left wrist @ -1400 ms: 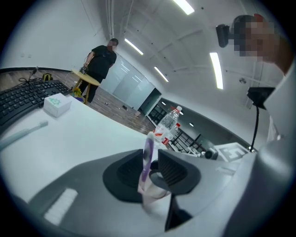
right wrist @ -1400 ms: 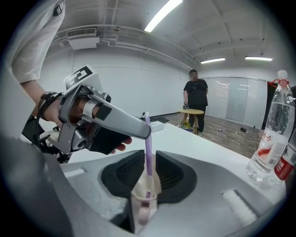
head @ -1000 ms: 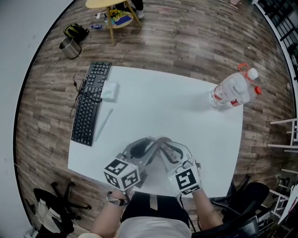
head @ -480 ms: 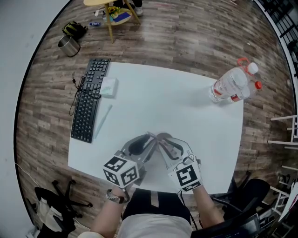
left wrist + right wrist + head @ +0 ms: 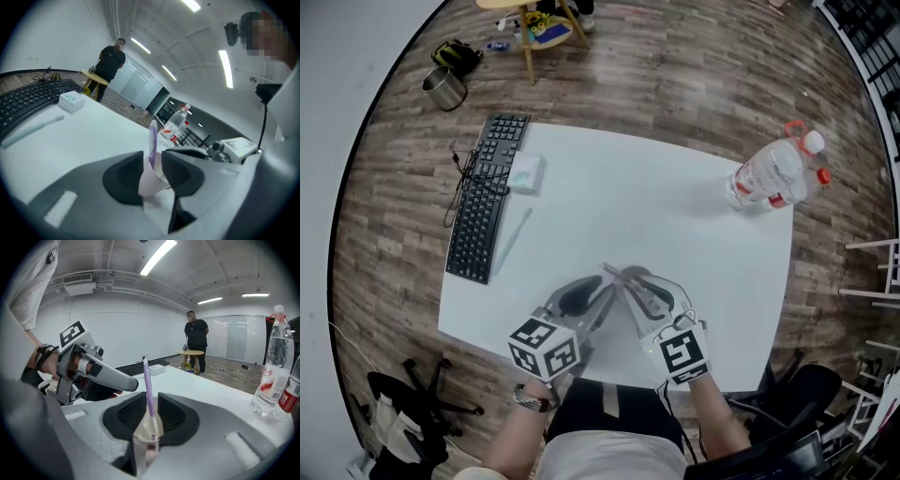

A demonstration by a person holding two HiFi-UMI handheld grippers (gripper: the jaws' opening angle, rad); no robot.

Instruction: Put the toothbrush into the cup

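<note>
A thin purple toothbrush [image 5: 148, 385] stands upright between the pads of my right gripper [image 5: 150, 401], which is shut on it; a cream piece wraps its lower end. In the left gripper view the same purple toothbrush [image 5: 153, 140] rises between the pads of my left gripper [image 5: 153, 157], shut on it together with a white scrap of wrapping [image 5: 149, 183]. In the head view the left gripper [image 5: 605, 281] and right gripper [image 5: 628, 281] meet tip to tip over the table's near edge. I see no cup on the table.
On the white table [image 5: 656, 206], a black keyboard [image 5: 483, 211] lies at the left, with a small box [image 5: 525, 173] and a pale stick [image 5: 512, 239] beside it. Two water bottles [image 5: 769, 178] stand at the far right corner. A metal container [image 5: 443, 89] sits on the floor.
</note>
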